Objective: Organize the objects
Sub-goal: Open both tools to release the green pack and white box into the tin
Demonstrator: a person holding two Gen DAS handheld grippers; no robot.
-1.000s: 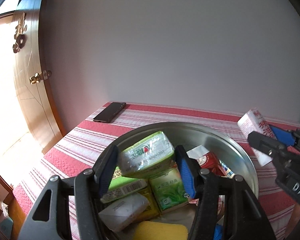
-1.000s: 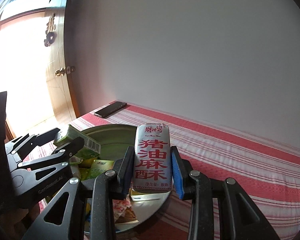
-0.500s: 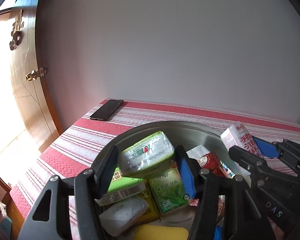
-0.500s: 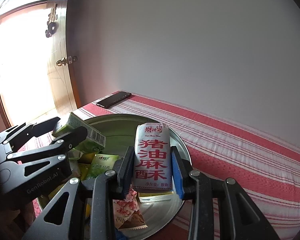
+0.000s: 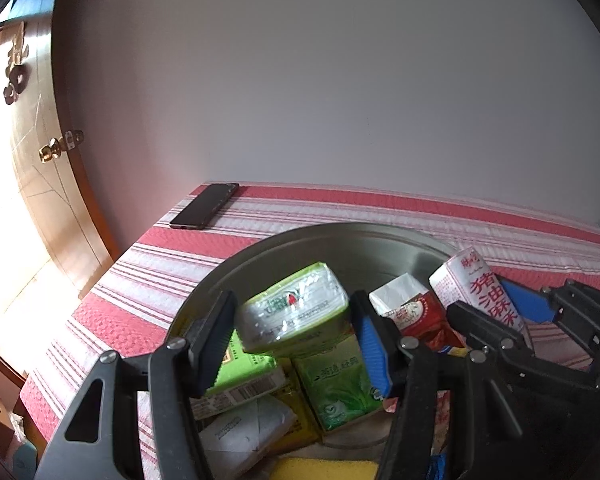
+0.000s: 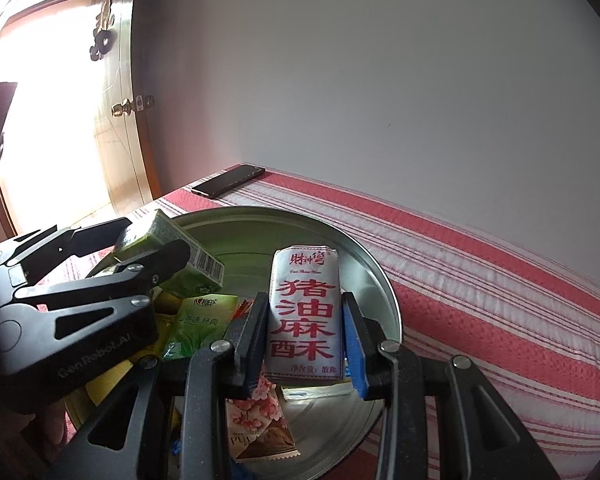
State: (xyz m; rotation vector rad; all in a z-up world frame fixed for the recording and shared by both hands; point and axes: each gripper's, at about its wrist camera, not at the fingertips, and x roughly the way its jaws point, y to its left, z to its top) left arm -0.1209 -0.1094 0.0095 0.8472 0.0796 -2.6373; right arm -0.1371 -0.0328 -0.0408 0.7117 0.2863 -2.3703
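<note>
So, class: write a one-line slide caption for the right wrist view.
Right tool grips a white snack packet above a packet-filled metal basin.

Left wrist view: looks forward and downward along its fingers, close over the metal basin, wall beyond. Right wrist view: same downward tilt, close, fingers above the basin's right side. Shared: basin, phone beyond fingertips, door left, each other's gripper.

Yellow sponge cut off below
</note>
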